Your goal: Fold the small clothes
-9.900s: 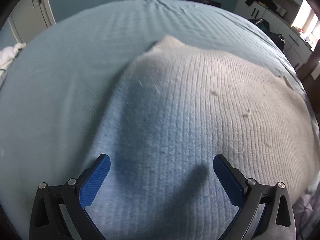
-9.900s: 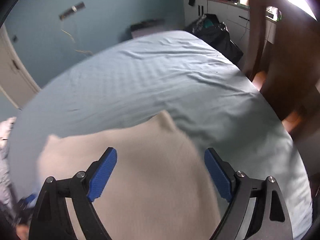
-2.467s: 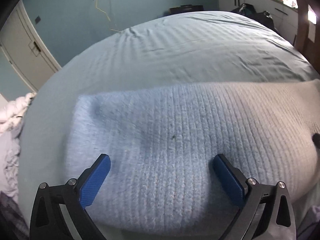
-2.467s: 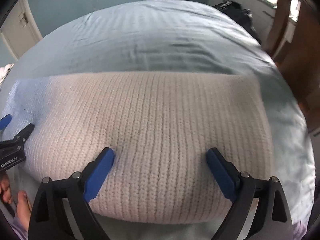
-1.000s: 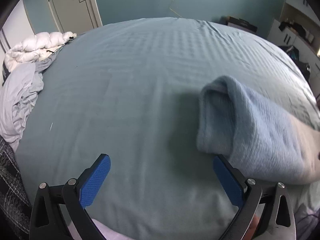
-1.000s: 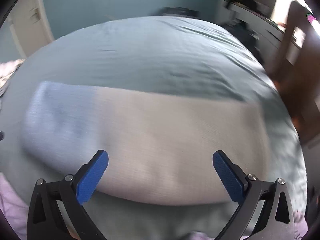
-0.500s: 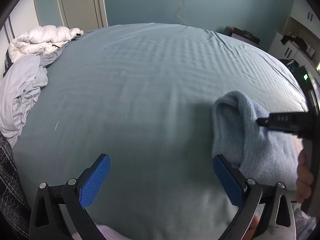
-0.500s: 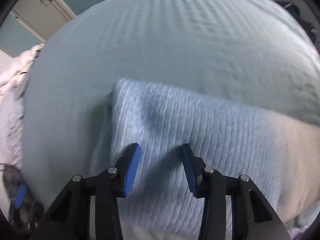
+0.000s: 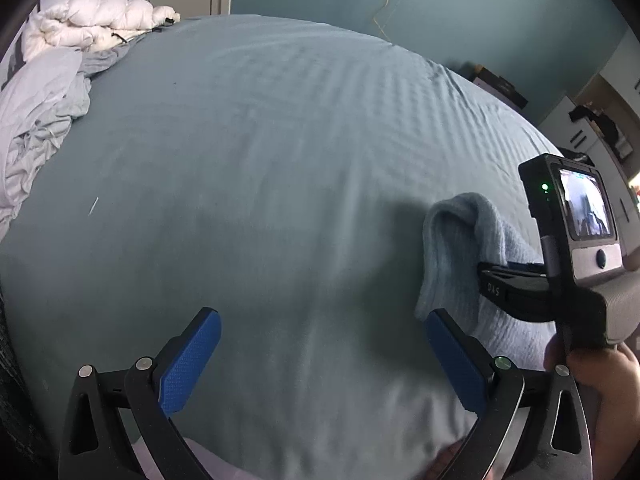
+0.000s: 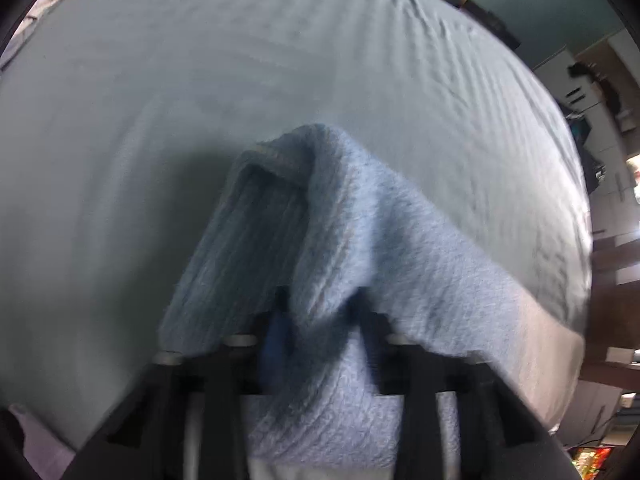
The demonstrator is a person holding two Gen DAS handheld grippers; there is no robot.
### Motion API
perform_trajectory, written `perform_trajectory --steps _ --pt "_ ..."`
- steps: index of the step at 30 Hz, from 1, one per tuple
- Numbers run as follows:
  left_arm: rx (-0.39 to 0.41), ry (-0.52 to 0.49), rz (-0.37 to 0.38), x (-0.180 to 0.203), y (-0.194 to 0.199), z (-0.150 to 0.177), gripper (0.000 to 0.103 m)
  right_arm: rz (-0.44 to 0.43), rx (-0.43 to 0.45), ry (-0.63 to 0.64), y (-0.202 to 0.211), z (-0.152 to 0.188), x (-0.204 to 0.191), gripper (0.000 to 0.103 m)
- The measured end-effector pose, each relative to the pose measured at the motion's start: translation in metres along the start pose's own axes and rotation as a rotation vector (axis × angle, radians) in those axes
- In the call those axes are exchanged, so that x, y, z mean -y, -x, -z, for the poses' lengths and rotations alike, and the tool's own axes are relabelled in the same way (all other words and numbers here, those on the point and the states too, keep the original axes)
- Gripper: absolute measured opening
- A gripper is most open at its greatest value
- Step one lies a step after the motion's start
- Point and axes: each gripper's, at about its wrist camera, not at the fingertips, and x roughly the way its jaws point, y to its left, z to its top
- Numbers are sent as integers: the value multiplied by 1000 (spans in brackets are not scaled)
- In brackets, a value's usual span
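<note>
right gripper (image 10: 320, 320) pinching knit (image 10: 360, 216) on bed (image 10: 240, 60).

A bed (image 9: 280, 128) covered by a teal fitted sheet with a faint waffle pattern and shallow creases fills both views. A folded light-blue knit garment (image 9: 452, 248) lies on its right side, one end lifted off the sheet. At the far left corner sit a white puffy duvet (image 9: 92, 20) and crumpled pale-grey bedding (image 9: 40, 100).

Dim bluish daylight, perhaps from the right, soft shadows, right-wrist blur, fisheye-warped edges
</note>
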Motion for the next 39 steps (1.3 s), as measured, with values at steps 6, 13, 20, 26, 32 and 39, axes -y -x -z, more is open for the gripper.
perform_trajectory --steps 6,13,20,26,32,39 --pt "22 -10 9 8 4 -1 103 -324 127 -157 15 26 47 9" --pt "-23 -55 -14 20 -10 4 103 -566 163 -280 -1 44 78 27" --pt "-1 -67 -21 26 -8 2 103 -385 291 -348 14 47 121 80" --pt "-21 -81 -33 28 -12 6 103 -148 212 -165 -46 45 77 71" --pt "-14 -93 -26 31 -9 6 103 -142 172 -261 -17 24 75 74" --pt "-8 -127 -37 39 -9 8 103 -179 155 -280 -32 70 98 78"
